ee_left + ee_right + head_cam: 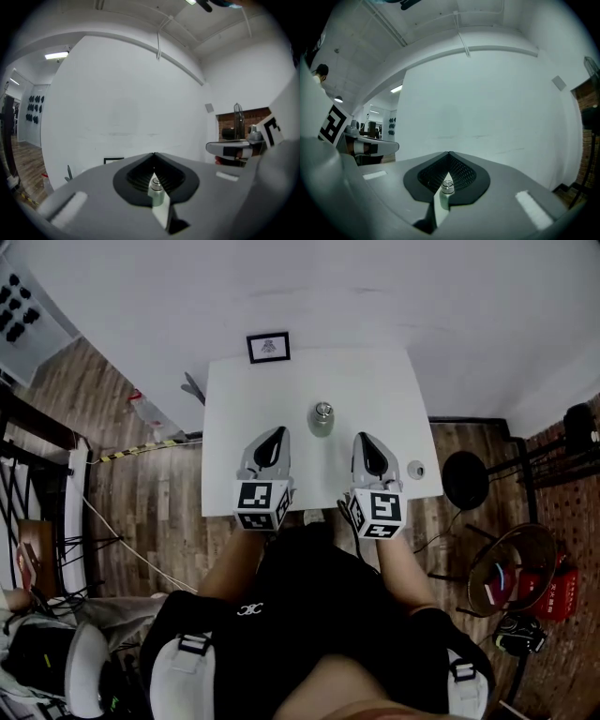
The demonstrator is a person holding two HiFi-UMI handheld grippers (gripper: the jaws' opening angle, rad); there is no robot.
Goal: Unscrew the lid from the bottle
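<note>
- White table (225,427) spread beneath both pairs of fingers.
- Left gripper (278,432), fingers pressed together with nothing between them.
- Right gripper (363,437), fingers likewise together and empty.
- Bottle (322,421) upright on the table, just ahead of the fingertips, between the two pairs, touched by neither.
- Lid (323,410) on the bottle's top.
- Small round disc (415,469) just outside the right fingers.
</note>
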